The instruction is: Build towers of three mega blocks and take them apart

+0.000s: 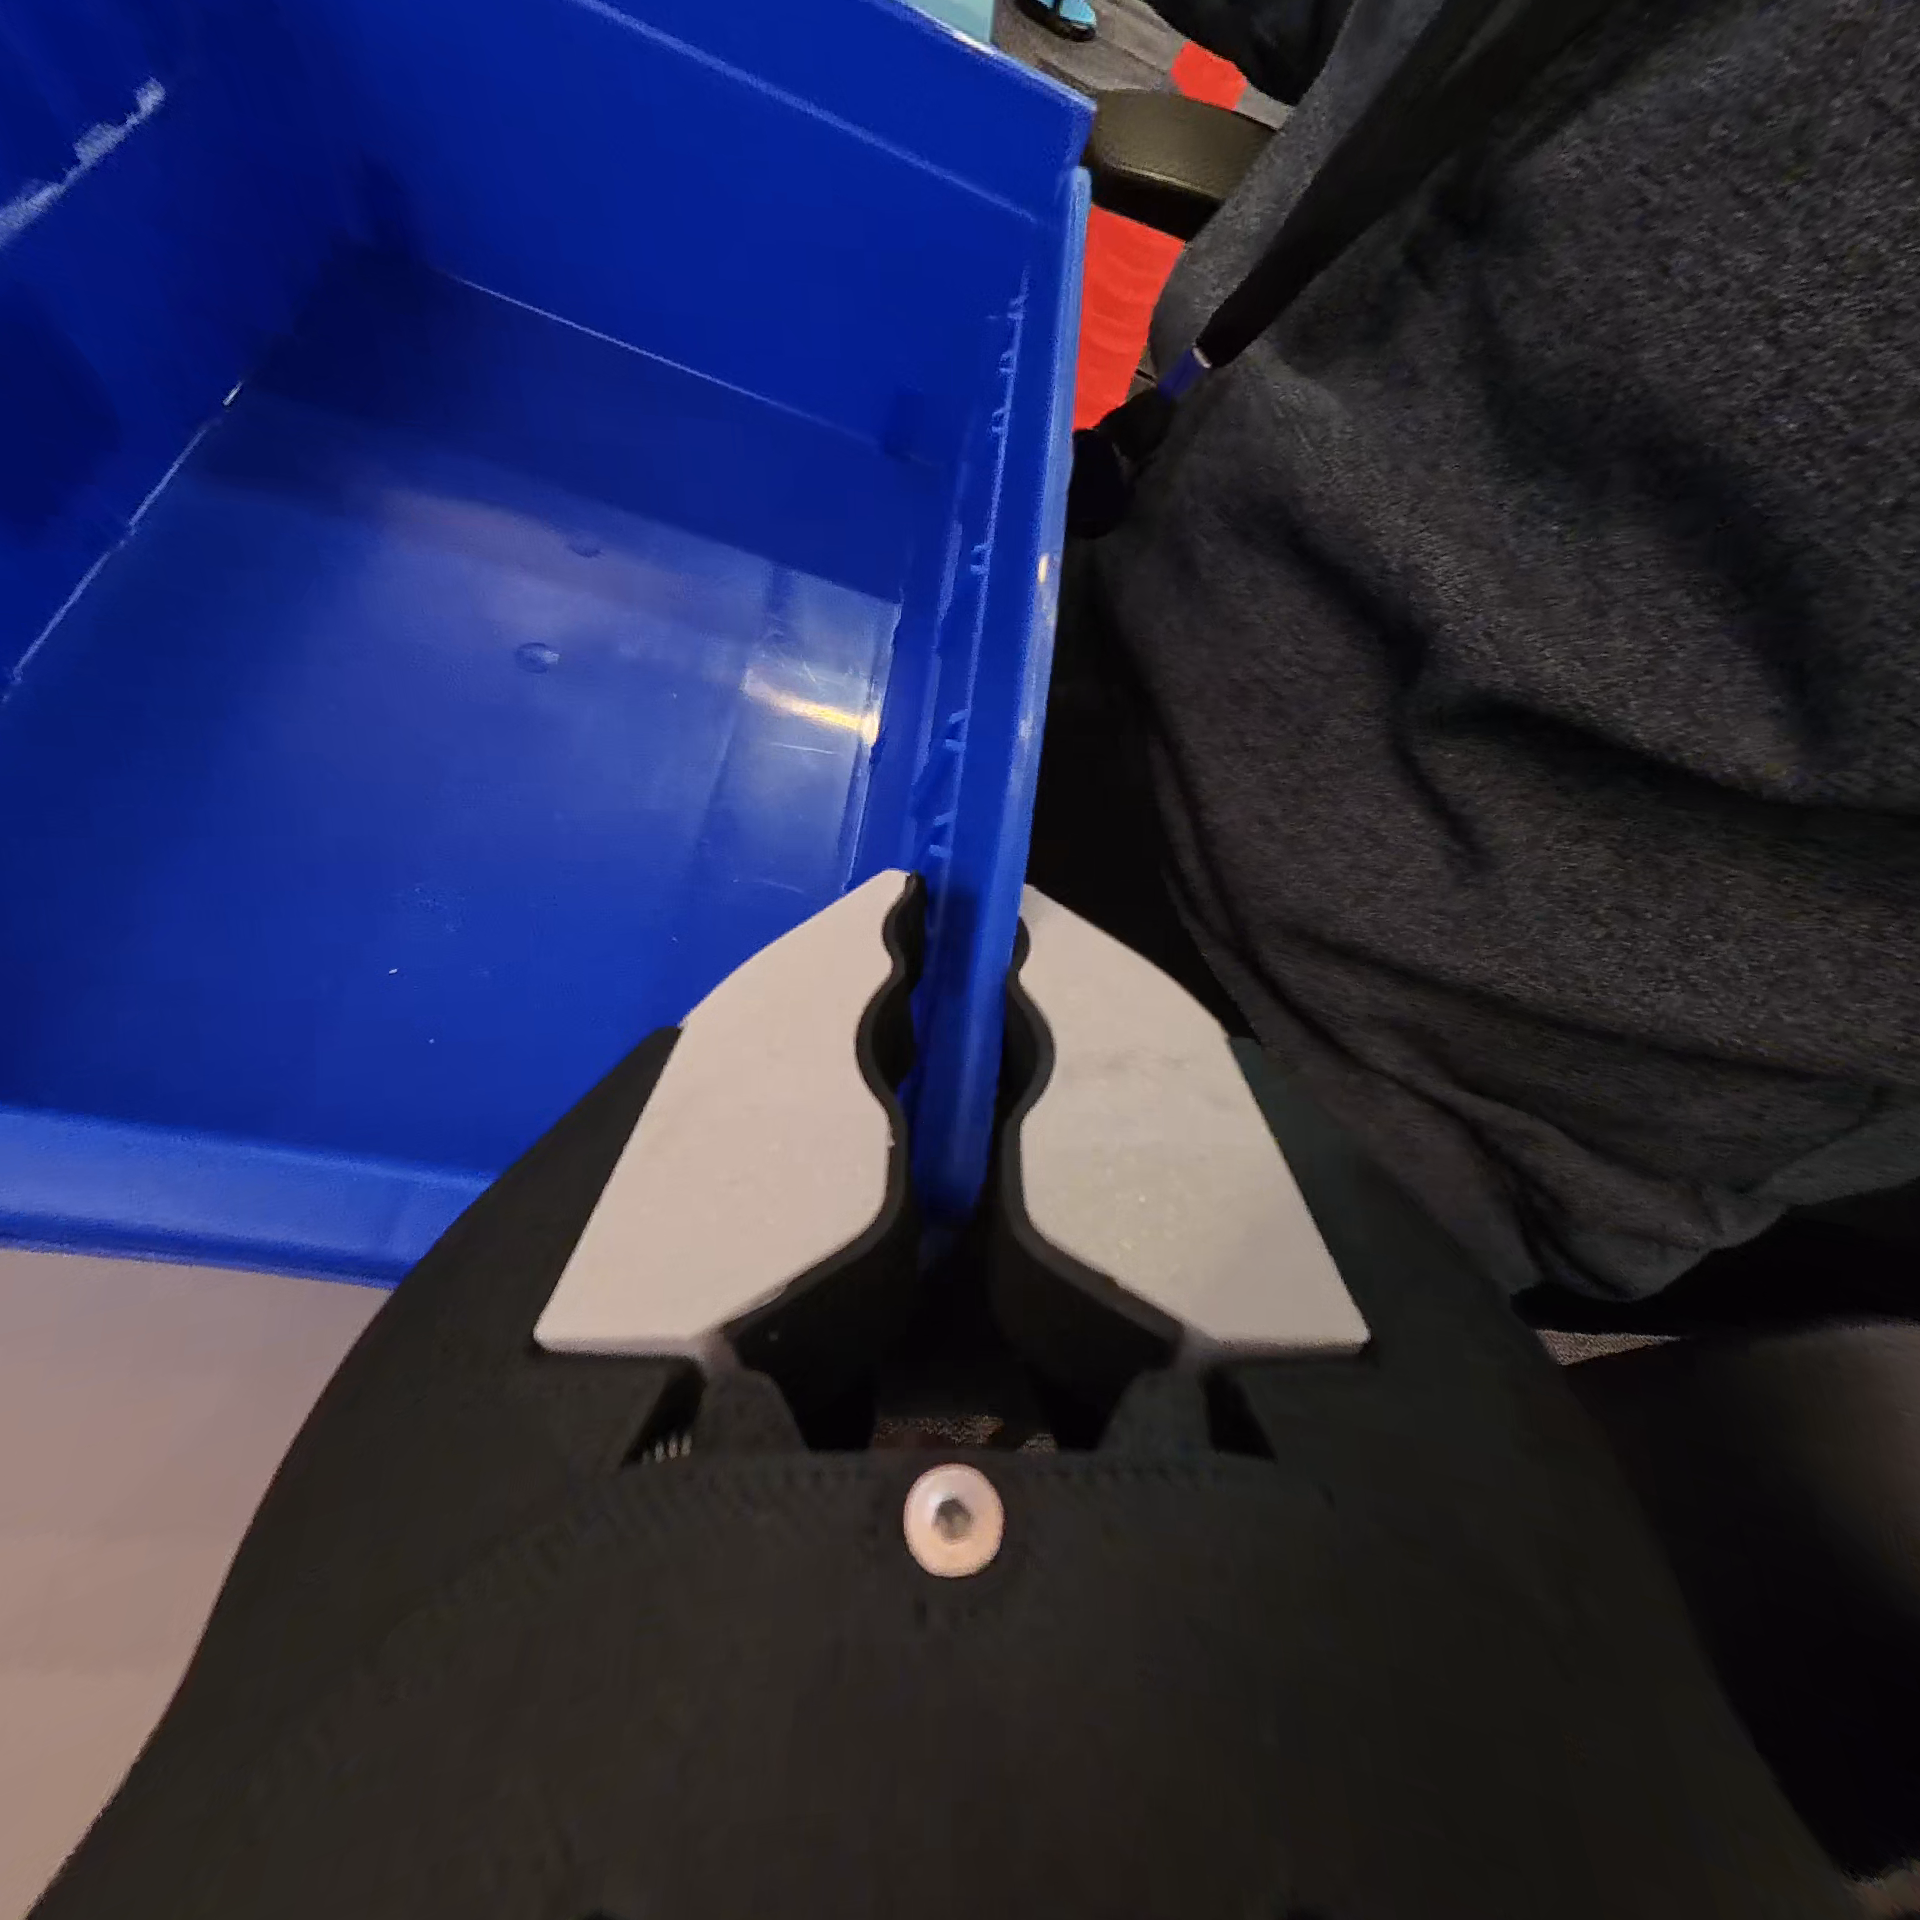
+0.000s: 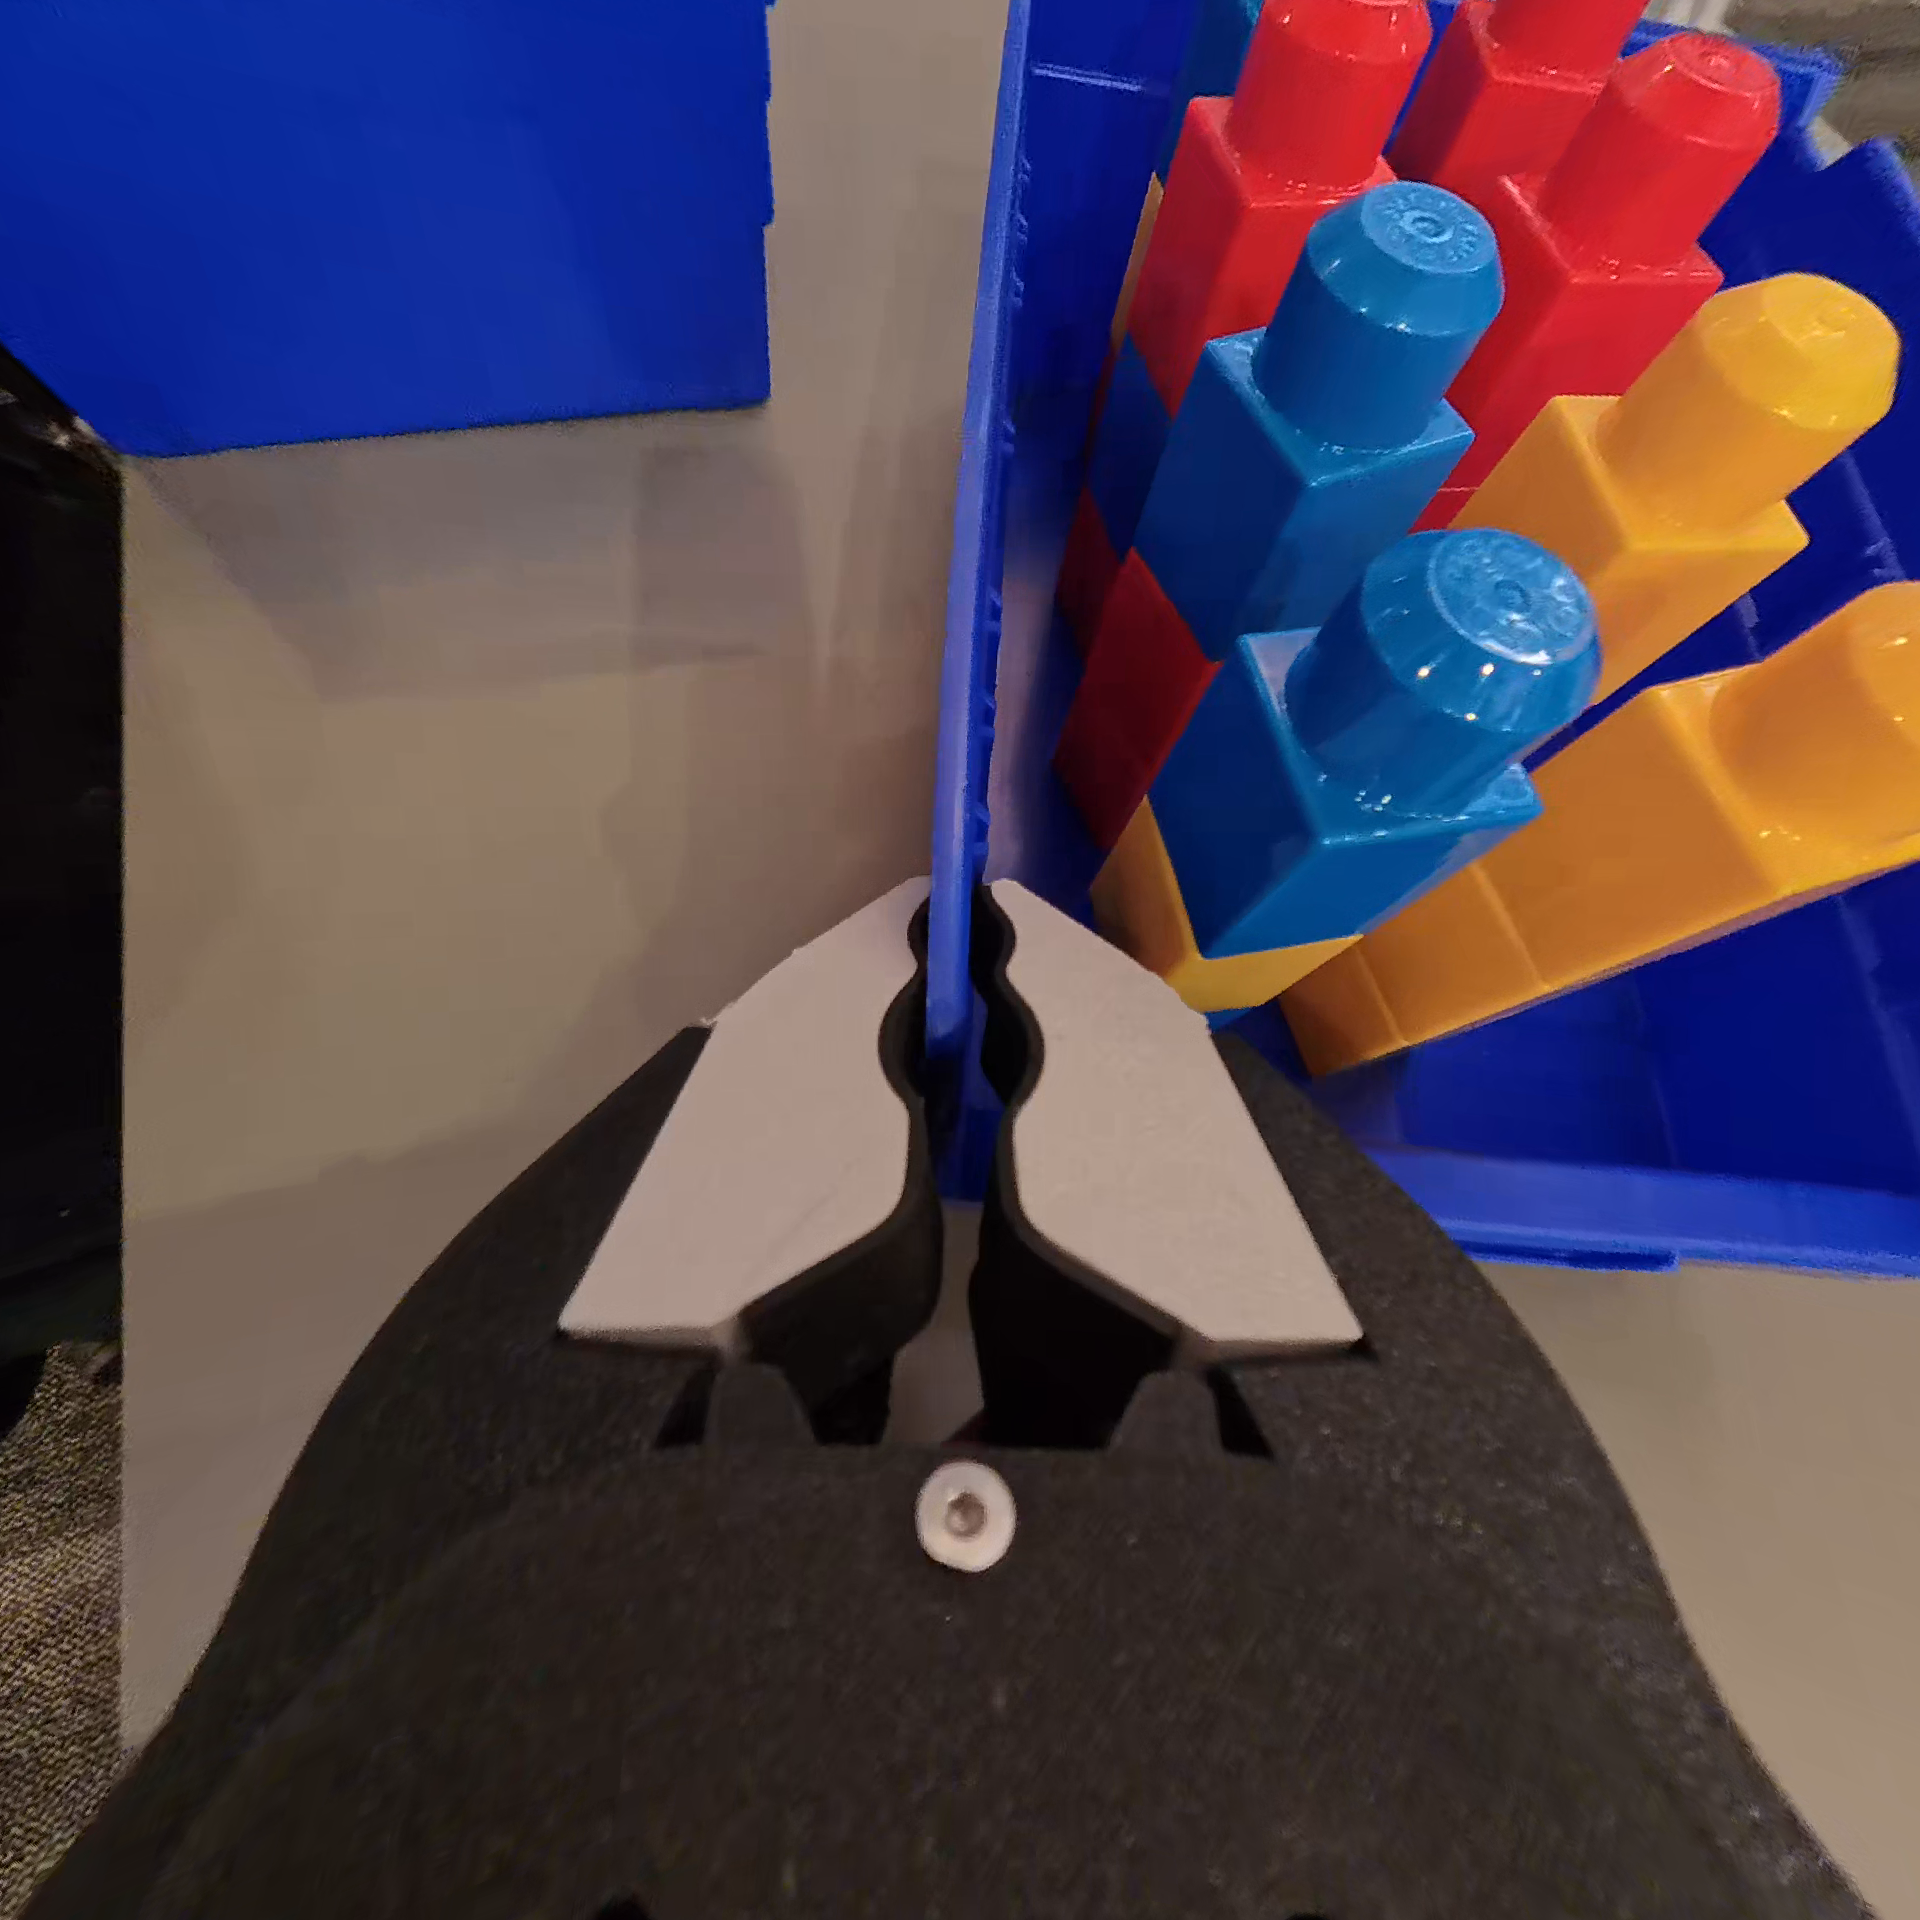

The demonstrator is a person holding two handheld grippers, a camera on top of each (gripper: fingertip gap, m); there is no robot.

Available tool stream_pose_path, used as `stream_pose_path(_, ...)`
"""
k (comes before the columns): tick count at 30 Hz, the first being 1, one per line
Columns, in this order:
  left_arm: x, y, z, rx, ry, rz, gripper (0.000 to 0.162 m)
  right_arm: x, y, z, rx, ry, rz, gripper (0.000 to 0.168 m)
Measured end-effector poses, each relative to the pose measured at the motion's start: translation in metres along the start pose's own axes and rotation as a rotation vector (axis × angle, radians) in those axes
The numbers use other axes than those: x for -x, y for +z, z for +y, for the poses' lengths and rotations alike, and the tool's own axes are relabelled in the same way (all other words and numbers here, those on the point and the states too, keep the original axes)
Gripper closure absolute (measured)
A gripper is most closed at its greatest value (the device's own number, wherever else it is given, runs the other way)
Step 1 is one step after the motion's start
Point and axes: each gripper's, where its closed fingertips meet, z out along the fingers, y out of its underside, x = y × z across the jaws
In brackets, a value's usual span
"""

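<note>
In the left wrist view my left gripper [image 1: 966, 904] is shut on the right wall of an empty blue bin [image 1: 436, 748]. In the right wrist view my right gripper [image 2: 958, 899] is shut on the left wall of a second blue bin [image 2: 1558, 1205]. That bin holds several towers of mega blocks standing upright: red towers [image 2: 1288, 208] at the back, blue-topped towers [image 2: 1351, 416] in the middle, and yellow towers [image 2: 1683, 447] to the right. The blocks stand just right of my right gripper and do not touch it.
A beige table [image 2: 468, 727] carries both bins. Another blue bin [image 2: 384, 208] sits at the far left in the right wrist view. A person in a dark grey top [image 1: 1507, 675] is close on the right of the empty bin.
</note>
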Motion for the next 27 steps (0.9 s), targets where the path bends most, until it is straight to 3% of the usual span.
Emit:
stream_pose_path(10, -0.033, 0.021, -0.001, 0.015, 0.037, 0.06, 0.15, 0.039, 0.02, -0.02, -0.03, -0.072, -0.131, 0.164)
stream_pose_path(27, -0.063, 0.05, -0.009, 0.008, 0.063, 0.08, 0.149, 0.06, 0.025, -0.026, -0.016, -0.135, -0.13, 0.163)
